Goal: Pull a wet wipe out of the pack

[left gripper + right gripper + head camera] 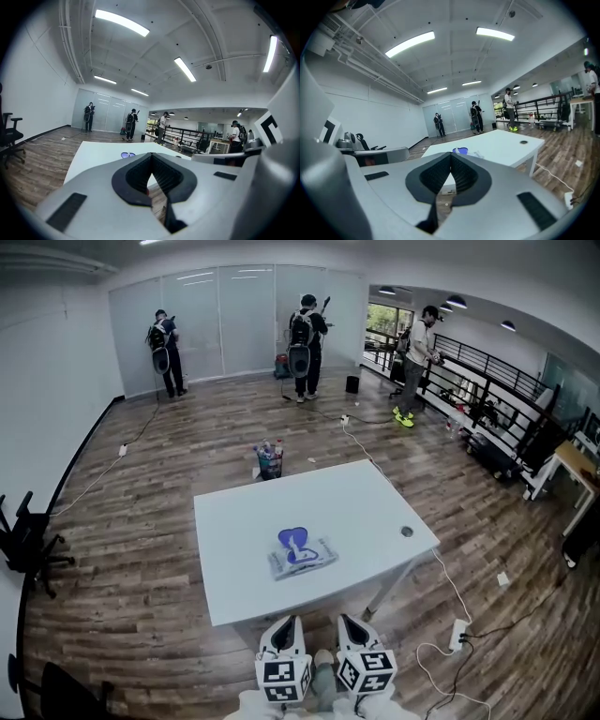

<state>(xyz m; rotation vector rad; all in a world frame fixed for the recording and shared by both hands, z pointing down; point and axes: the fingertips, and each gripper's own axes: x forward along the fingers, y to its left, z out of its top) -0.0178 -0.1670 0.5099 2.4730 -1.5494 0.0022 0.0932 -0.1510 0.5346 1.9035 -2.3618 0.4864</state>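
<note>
The wipe pack (302,559) lies flat on the white tabletop (244,521), a little toward 6 o'clock of its middle. Its blue flap (292,539) is folded open toward 12 o'clock. Whether a wipe already pokes from the opening is too small to tell.

Both tools hang off the tabletop's 6 o'clock edge, well apart from the pack. The left tongs (151,156) are closed tip to tip with nothing between them, and so are the right tongs (451,155).

The reach has not begun, so the first need is probably to bring both tools forward toward 12 o'clock and spread one pair before it arrives. A light pack like this would likely lift with the wipe. One pair should therefore press down on the pack's body, clear of the opening. The other should come steeply from above, pinch only the top fold of the wipe, and draw straight up slowly. A small round thing (407,532) sits near the 3 o'clock edge, out of the way.
</note>
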